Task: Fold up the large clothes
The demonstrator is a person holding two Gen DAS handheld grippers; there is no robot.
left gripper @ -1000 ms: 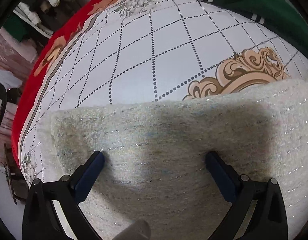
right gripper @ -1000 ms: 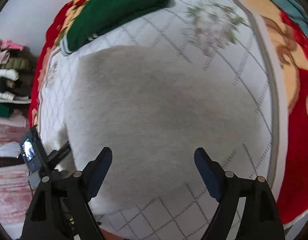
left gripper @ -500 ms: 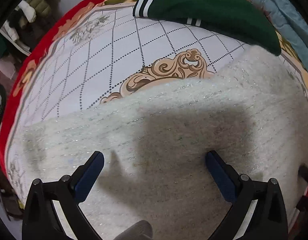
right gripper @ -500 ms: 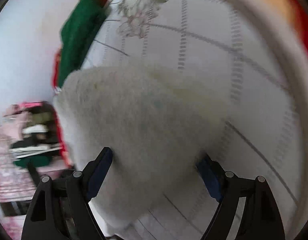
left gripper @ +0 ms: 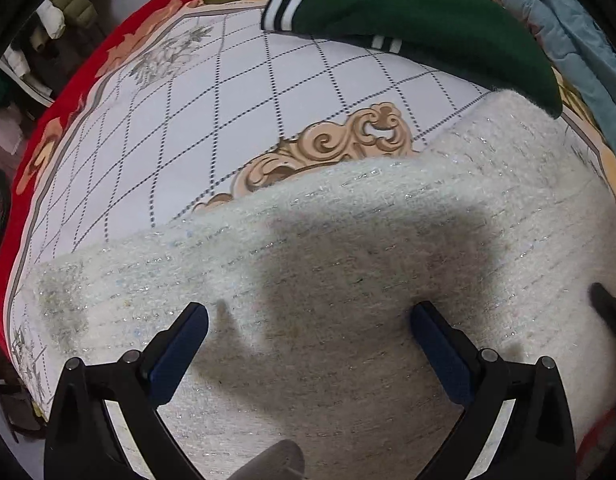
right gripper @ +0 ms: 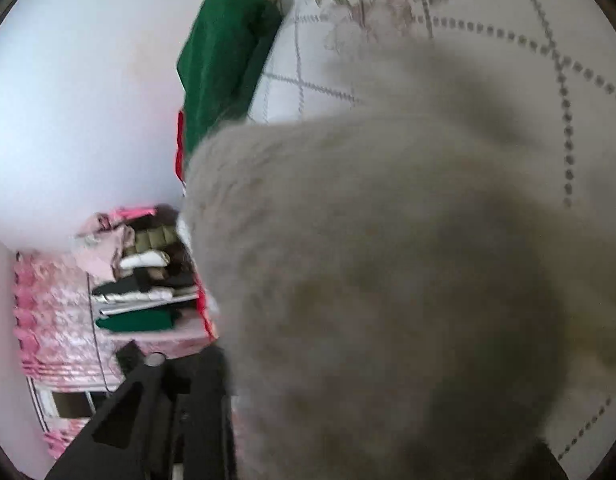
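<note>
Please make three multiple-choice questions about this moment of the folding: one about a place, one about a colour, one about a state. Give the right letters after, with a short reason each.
1. Where does the green garment lie?
A. beyond the cream sweater, at the far side of the bed cover
B. under the cream sweater
C. on the floor

2. What colour are the pads of the left gripper?
A. red
B. blue
C. white

3. How do the left gripper's jaws stand?
A. closed on the green garment
B. closed on the bed cover
C. open above the cream sweater

Answers:
1 A: it lies past the sweater's far edge.
2 B: both pads show dark blue.
3 C: the pads stand wide apart and pinch nothing.
</note>
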